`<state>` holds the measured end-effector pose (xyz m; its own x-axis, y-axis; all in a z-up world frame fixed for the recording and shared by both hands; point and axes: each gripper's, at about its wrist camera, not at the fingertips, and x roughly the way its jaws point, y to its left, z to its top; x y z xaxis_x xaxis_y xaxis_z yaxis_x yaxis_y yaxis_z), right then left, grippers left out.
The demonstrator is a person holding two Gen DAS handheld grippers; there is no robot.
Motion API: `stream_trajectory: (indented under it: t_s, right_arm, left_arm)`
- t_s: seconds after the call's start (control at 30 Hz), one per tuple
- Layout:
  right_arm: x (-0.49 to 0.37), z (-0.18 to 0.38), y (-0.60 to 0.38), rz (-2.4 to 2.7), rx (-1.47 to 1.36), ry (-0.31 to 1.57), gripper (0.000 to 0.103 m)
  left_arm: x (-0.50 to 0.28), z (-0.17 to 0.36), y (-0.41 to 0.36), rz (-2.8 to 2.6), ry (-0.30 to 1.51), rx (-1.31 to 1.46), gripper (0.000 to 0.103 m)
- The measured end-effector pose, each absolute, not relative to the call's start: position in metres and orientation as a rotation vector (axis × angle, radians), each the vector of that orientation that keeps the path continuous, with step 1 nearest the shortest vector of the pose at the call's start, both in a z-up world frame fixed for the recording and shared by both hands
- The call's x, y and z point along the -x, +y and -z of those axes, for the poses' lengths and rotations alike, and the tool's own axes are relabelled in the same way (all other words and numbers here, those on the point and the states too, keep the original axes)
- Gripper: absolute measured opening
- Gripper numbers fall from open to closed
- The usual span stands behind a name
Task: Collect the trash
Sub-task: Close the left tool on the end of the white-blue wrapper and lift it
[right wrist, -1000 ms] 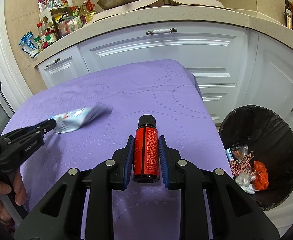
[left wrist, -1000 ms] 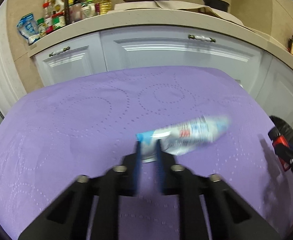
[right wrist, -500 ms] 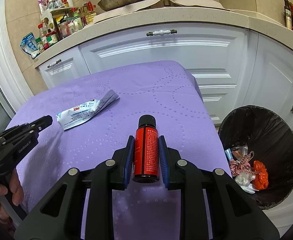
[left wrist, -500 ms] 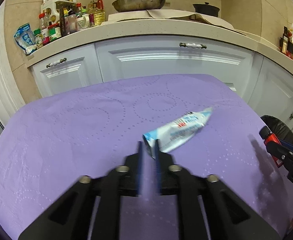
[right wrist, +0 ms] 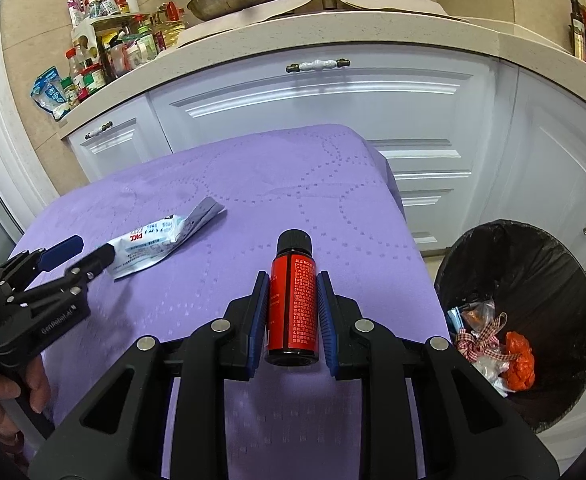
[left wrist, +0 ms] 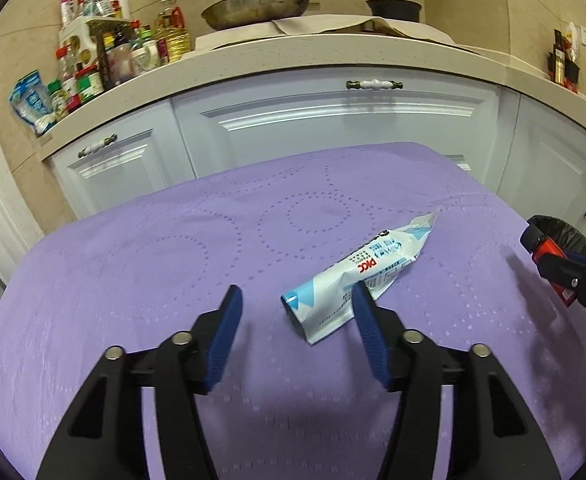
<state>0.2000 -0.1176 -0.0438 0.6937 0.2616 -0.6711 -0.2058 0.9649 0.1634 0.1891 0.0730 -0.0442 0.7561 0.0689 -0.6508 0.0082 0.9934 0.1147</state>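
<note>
A white and blue wrapper [left wrist: 357, 276] lies flat on the purple tablecloth [left wrist: 173, 248]. My left gripper [left wrist: 297, 300] hovers just behind its near end, jaws opening, neither pad touching it. The right-hand pad overlaps the wrapper's edge in the picture. In the right wrist view the same wrapper [right wrist: 161, 240] lies left of centre with the left gripper [right wrist: 79, 252] at its near end. My right gripper [right wrist: 293, 284] is shut on a small red bottle [right wrist: 293, 304] with a black cap, held above the table's right side. A black-lined trash bin [right wrist: 533, 264] stands on the floor to the right, with several scraps inside.
White kitchen cabinets [left wrist: 333, 128] and a counter with bottles, jars [left wrist: 93, 68] and a pan [left wrist: 257, 8] run behind the table. The table's right edge [right wrist: 409, 232] drops off next to the bin. A hand [right wrist: 9, 392] holds the left gripper's handle.
The left gripper let go of the wrapper, which dropped flat onto the cloth, and its jaws spread wide. The right gripper stayed still with the red bottle.
</note>
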Motion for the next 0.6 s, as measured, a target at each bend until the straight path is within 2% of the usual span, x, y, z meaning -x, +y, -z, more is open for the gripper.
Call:
stream_trajectory:
  t_s: [0.1, 0.13, 0.17, 0.2, 0.27, 0.4, 0.5, 0.6]
  right_arm:
    - [-0.204, 0.044, -0.116, -0.266, -0.076, 0.765, 0.023]
    - [-0.205, 0.045, -0.115, -0.269, -0.076, 0.767, 0.023]
    - [-0.206, 0.045, -0.115, -0.270, -0.077, 0.767, 0.023]
    - [-0.207, 0.045, -0.114, -0.271, -0.076, 0.768, 0.023]
    - [-0.209, 0.046, -0.113, -0.273, -0.075, 0.772, 0.023]
    - [-0.210, 0.048, -0.112, -0.276, -0.074, 0.778, 0.023]
    - [-0.209, 0.050, -0.112, -0.278, -0.076, 0.780, 0.023]
    - [-0.208, 0.049, -0.111, -0.281, -0.074, 0.778, 0.023]
  left_arm:
    - [-0.199, 0.050, 0.074, 0.014, 0.756, -0.102, 0.059]
    - [-0.200, 0.051, 0.074, 0.022, 0.763, -0.098, 0.055]
    - [-0.201, 0.052, 0.075, 0.030, 0.769, -0.093, 0.050]
    - [-0.202, 0.053, 0.074, 0.039, 0.776, -0.092, 0.036]
    - [-0.203, 0.055, 0.072, 0.056, 0.789, -0.096, 0.029]
    - [-0.199, 0.054, 0.060, 0.094, 0.775, -0.141, 0.008]
    - [-0.197, 0.053, 0.055, 0.097, 0.762, -0.169, 0.002]
    - [-0.194, 0.051, 0.054, 0.095, 0.749, -0.175, 0.002]
